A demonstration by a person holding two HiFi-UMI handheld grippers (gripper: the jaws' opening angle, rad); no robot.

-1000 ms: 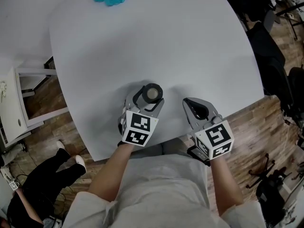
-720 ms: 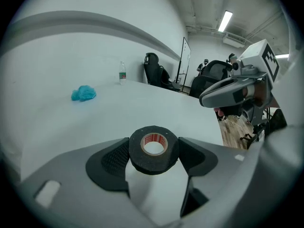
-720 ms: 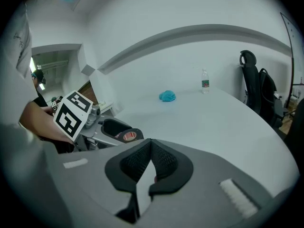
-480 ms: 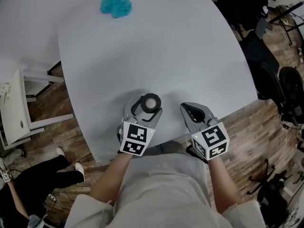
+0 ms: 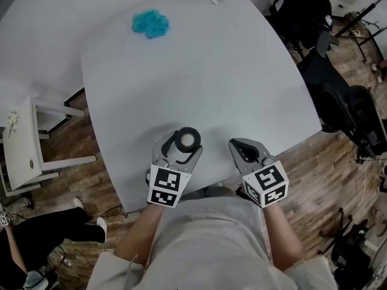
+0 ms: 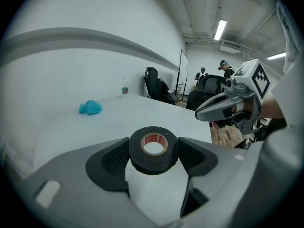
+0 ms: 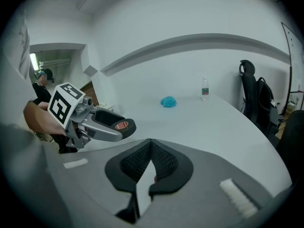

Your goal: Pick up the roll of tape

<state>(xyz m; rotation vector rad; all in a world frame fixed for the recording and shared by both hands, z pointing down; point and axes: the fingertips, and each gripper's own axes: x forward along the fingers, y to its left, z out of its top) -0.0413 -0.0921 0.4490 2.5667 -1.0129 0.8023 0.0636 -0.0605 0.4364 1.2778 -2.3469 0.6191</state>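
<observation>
Tape: roll of tape (image 6: 153, 148) was pinched across its outer wall by the left fingers (image 6: 110, 161), spread wide, just above the bench (image 5: 199, 71) by its near edge.
Right fingers (image 7: 135, 164): closed together, empty.
Risk: roll could pivot, slip and drop off that edge.
Cause: small contact on a curved wall, plus any jerk or easing of the squeeze.

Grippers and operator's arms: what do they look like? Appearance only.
Both the left gripper and right gripper are grey moulded two-jaw shells with black textured pads. Each carries a white cube printed with black square markers. No cables visible. The person wears a pale short-sleeved shirt.
</observation>
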